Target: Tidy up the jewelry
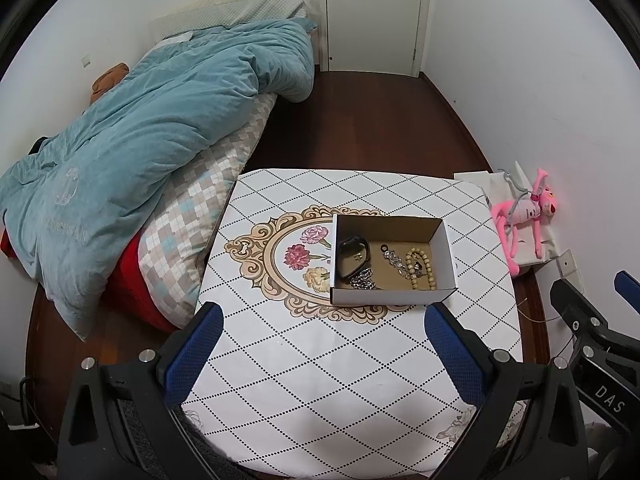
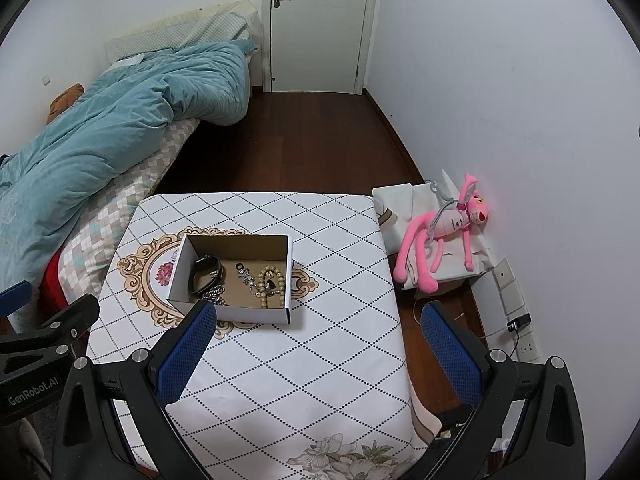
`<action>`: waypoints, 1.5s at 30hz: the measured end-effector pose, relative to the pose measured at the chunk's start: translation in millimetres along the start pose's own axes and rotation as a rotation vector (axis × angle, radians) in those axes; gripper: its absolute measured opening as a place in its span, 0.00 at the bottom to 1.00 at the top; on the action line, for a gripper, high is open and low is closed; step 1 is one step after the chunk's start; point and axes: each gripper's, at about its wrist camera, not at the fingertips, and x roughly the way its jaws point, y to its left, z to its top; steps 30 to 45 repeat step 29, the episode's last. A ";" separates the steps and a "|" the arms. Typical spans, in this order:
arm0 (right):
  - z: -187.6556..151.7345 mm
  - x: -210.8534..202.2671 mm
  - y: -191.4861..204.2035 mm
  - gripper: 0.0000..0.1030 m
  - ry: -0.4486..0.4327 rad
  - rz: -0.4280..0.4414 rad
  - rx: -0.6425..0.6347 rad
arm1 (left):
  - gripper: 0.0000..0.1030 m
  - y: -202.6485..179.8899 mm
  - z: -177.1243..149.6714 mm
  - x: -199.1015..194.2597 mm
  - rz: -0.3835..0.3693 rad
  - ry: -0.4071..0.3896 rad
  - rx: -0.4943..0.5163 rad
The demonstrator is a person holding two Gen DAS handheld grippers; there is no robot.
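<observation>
An open cardboard box (image 1: 448,256) stands on the patterned table (image 1: 320,360); it also shows in the right wrist view (image 2: 248,312). Inside lie a black wristband (image 1: 352,258), a silver chain (image 1: 362,282), a small sparkly piece (image 1: 394,258) and a beige bead bracelet (image 1: 420,270). The right wrist view shows the wristband (image 2: 206,274), chain (image 2: 214,294) and beads (image 2: 274,284) too. My left gripper (image 1: 324,320) is open and empty, held above the table in front of the box. My right gripper (image 2: 316,322) is open and empty, near the box's front right.
A bed with a teal quilt (image 1: 140,152) lies left of the table. A pink plush toy (image 2: 444,232) rests on white bags by the right wall. Wall sockets (image 2: 514,304) sit low on that wall. A white door (image 2: 320,24) is at the far end, across dark wood floor (image 2: 300,148).
</observation>
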 end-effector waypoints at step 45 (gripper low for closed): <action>1.6 -2.0 -2.5 1.00 0.003 0.004 -0.006 | 1.00 -0.7 -1.0 -0.9 -0.003 -0.005 -0.002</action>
